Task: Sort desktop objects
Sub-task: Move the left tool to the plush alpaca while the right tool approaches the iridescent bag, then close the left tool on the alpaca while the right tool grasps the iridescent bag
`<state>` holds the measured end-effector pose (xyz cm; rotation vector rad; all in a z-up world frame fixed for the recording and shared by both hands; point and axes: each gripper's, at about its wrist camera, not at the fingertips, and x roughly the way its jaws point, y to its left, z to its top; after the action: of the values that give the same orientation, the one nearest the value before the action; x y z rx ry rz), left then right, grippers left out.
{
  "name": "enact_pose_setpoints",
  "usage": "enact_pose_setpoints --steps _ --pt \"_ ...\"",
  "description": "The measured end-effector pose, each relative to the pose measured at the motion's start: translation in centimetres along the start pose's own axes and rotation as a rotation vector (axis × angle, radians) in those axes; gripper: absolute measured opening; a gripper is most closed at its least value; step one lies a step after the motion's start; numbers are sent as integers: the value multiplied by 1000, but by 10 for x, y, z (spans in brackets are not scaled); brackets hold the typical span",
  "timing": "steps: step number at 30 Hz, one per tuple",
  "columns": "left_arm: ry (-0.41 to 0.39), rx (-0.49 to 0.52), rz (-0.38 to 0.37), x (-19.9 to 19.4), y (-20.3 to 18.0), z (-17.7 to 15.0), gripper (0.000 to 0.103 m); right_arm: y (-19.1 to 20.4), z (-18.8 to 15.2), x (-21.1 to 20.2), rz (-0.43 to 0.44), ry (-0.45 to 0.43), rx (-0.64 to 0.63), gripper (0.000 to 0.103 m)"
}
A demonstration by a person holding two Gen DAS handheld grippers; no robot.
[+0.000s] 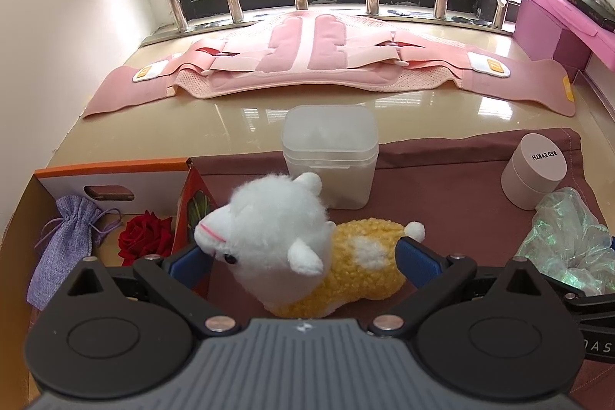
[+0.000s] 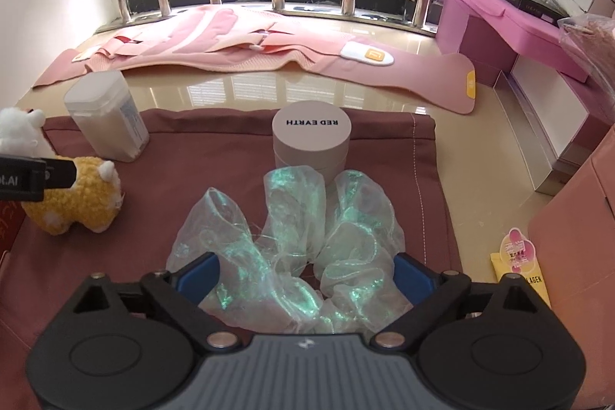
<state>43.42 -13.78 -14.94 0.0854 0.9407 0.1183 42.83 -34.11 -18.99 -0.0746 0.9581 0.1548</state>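
Right then, the left gripper stood with jaws wide apart around the plush alpaca, blue pads flanking head and rump, contact unclear; just left of it sat the open cardboard box holding a red rose and a lilac drawstring pouch; ahead of it rose the frosted plastic container. Meanwhile the right gripper also gaped open, its pads either side of the iridescent organza scrunchie, not pressing it; just beyond stood the round beige jar; farther off lay the pink belt below the window bars.
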Motion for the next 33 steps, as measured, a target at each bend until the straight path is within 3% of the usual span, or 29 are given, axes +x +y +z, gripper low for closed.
enact_pose_setpoints --steps 5,12,15,26,29,33 --pt "4 9 -3 1 1 0 102 -2 -1 4 3 14 13 91" --pt "12 16 -2 3 1 1 90 -2 -1 6 10 32 5 88" --pt "14 17 2 3 2 1 86 -2 -2 6 12 38 9 73" --pt "16 18 15 0 1 -1 71 -5 -4 5 11 52 30 66" --pt "21 11 9 0 2 0 66 -7 -5 6 19 62 46 60" --pt "16 13 2 -2 2 0 60 -8 -6 3 26 60 48 43"
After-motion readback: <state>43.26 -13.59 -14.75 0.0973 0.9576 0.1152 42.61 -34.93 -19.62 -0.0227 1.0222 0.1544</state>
